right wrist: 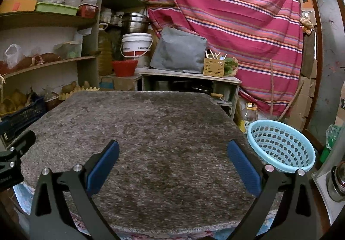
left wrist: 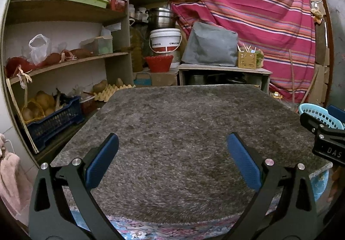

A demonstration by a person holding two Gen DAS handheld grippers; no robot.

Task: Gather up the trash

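A: Both hand-held grippers, left hand-held gripper (left wrist: 172, 160) and right hand-held gripper (right wrist: 172, 162), hover spread wide, empty, presumably ready. Trash?

B: None visible on the desk (right wrist: 140, 123); blue basket (right wrist: 280, 145) waits at three o'clock.

Blue basket (left wrist: 319, 115): in the left wrist view only a slice of its rim shows, the rest behind the right claw's black body and the frame edge.
Basket contents (right wrist: 280, 147): the bottom lies below the wall in the right wrist view; cannot tell what is inside.
Left claw (right wrist: 8, 158): in the right wrist view only a black bracket shows at the left edge; its fingers are cut off.
Counter (left wrist: 172, 221): near edge partly hidden behind the claw arms.
Bucket (left wrist: 165, 40): printed label too small to read.
Low shelf (right wrist: 189, 86): the pots under it are dark and indistinct.
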